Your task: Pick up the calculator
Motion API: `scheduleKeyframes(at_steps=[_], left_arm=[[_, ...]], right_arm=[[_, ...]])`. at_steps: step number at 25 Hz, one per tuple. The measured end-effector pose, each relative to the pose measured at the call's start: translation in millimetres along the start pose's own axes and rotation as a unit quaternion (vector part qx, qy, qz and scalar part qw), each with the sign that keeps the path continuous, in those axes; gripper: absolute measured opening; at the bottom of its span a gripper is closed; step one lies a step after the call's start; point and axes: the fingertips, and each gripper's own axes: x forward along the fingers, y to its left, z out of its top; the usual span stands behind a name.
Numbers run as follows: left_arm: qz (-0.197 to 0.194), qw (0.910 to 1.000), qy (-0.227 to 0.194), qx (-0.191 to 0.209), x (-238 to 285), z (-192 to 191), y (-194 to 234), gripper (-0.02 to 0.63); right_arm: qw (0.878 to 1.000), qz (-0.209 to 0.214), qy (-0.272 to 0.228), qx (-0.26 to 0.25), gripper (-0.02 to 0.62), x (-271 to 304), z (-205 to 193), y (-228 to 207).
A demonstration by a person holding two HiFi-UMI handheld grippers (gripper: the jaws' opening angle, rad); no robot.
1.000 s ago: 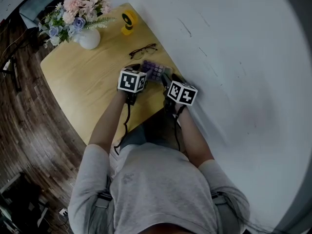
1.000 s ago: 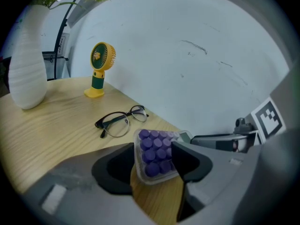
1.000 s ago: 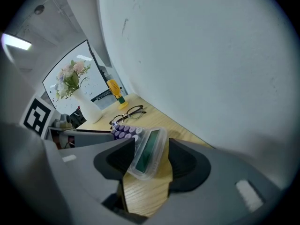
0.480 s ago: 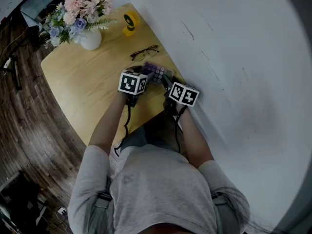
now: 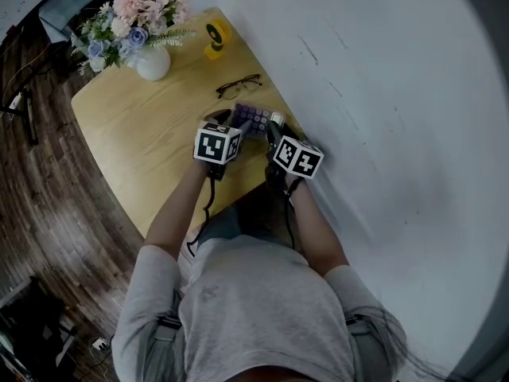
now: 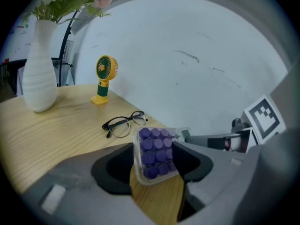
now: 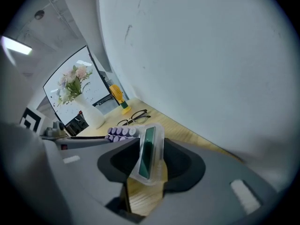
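Note:
The calculator (image 5: 256,118), clear-cased with purple keys, is held just above the wooden table (image 5: 143,134) near the wall. My left gripper (image 5: 238,123) is shut on its keypad end, and in the left gripper view the calculator (image 6: 157,153) sits between that gripper's (image 6: 154,162) pads. My right gripper (image 5: 273,130) comes from the right. In the right gripper view its (image 7: 151,162) jaws are closing on the display end of the calculator (image 7: 149,153), and both pads meet its edges.
Black-rimmed glasses (image 5: 237,85) lie just beyond the calculator. A yellow desk fan (image 5: 213,37) and a white vase of flowers (image 5: 151,62) stand at the far end. A white wall borders the table on the right; the table's near edge is under my arms.
Both hands stay about where they were. The right gripper's jaws have drawn in round the calculator's display end.

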Motion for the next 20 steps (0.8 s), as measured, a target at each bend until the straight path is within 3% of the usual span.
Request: scheduleKeyframes(at_steps=[20], left_arm=[[0.055,0.9908,-0.119,0.035,-95.6,38.6,-23.3,0.259]], right_arm=[[0.988,0.064,-0.104,-0.091,0.157,-63.3,42.1,71.5]])
